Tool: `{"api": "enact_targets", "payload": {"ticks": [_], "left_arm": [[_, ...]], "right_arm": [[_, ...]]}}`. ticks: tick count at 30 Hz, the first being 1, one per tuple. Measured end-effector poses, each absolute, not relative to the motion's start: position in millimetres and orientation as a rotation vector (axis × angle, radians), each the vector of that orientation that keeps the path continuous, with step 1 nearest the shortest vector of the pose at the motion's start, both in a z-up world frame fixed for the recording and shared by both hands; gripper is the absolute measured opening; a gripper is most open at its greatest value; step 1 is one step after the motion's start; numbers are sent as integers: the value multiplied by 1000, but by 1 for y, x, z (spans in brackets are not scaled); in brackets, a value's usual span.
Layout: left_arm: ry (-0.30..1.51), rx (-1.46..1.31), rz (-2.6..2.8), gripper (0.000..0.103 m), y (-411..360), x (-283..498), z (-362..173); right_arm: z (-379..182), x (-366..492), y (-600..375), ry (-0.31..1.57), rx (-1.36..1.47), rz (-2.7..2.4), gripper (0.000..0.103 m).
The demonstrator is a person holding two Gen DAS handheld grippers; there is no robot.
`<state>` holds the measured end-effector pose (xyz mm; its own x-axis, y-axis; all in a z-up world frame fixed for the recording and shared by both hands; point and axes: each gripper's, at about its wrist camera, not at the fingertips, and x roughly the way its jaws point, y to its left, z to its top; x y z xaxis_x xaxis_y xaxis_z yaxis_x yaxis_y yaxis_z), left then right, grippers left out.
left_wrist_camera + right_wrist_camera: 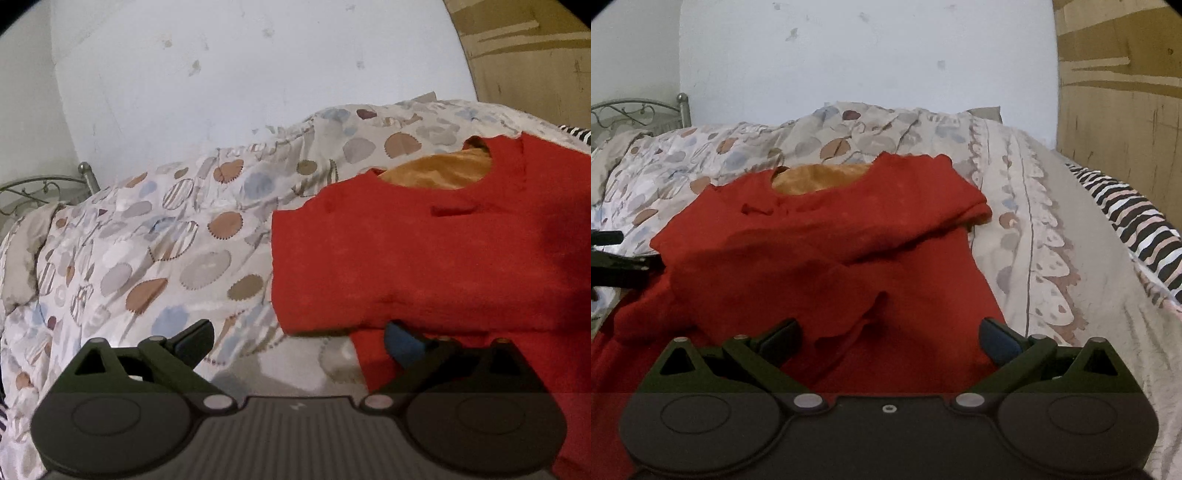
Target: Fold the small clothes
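Note:
A small red top (424, 254) lies on the patterned bedspread (166, 236), its orange lining (439, 170) showing through the neck hole. Its left part is folded over the body. In the left wrist view my left gripper (299, 341) stands open at the garment's near left edge; its right finger hovers over red cloth, its left finger over the bedspread, nothing pinched. In the right wrist view the red top (827, 251) fills the middle, with orange lining (820, 177) at the neck. My right gripper (888, 338) is open above the ruffled hem, and the left gripper (613, 258) shows at the far left.
The bedspread (1027, 236) covers the bed. A black-and-white striped cloth (1134, 221) lies along the right edge. A metal bed frame (48, 184) stands at the far left against a white wall (258, 66), and a brown board (1119, 92) rises at the right.

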<state>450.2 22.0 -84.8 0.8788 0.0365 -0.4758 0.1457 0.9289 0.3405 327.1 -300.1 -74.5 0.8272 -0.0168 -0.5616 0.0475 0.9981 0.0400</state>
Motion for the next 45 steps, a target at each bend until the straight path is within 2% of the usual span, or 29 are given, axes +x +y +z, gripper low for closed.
{"api": "enact_targets", "payload": {"ticks": [7,10,14,28,31,41,45], "left_arm": [[501,419,66,96,33,491,-96],[485,337,72,90,46,493,-91],[410,255,74,89,54,483,-81],[584,158,121,88,71,498,-91],[630,151,118,89,74,494,-91],[639,102,214,103,67,418,-76],[650,104,245,103,63,384,-75]], "right_arm": [[-80,328,-297,599,25,-42,103],[-80,329,-298,598,36,-38,103],[-81,330,-299,597,47,-34,103],[-81,329,-300,592,53,-31,103],[-81,329,-300,591,54,-30,103],[-67,312,-315,495,163,-27,103],[-48,314,-341,455,258,-40,103]]}}
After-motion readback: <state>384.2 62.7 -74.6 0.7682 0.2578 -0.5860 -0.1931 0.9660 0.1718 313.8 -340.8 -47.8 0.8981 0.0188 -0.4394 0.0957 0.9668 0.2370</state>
